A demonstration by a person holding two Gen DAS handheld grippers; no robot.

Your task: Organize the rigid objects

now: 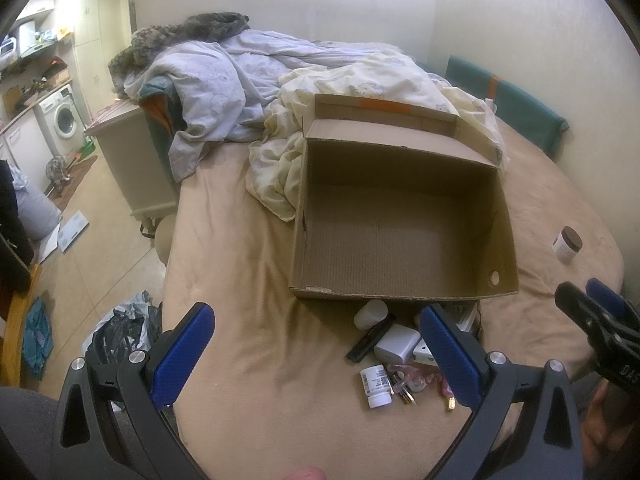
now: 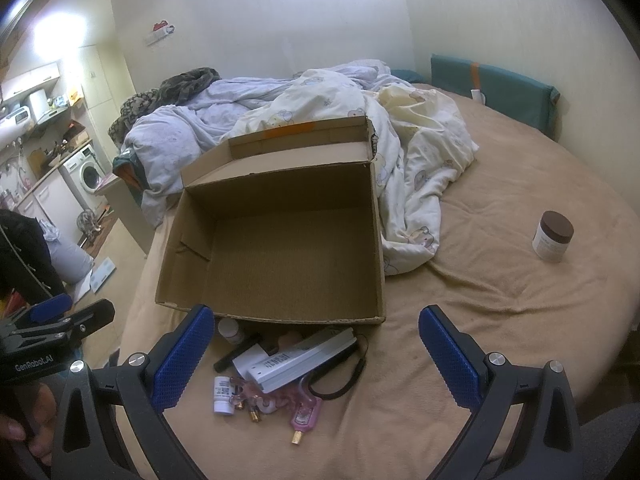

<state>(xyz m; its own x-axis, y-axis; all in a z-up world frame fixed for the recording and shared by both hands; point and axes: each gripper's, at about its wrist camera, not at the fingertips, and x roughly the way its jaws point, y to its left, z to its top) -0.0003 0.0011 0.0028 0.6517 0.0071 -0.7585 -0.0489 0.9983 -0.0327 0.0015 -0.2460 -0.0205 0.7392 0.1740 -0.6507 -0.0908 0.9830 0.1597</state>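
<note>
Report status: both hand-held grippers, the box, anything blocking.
Left hand-held gripper open, empty. Right hand-held gripper open, empty. Cardboard box open, nothing inside; small items piled at its near wall, brown-lidded jar apart. Nothing blocking.

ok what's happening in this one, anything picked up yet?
Nothing yet. A person holds both grippers open over a bed: the left gripper and right gripper are both empty. The cardboard box sits open and empty. Small items lie in a pile in front of it, including a white pill bottle and a white power strip. A brown-lidded jar stands apart, off to the right.
</note>
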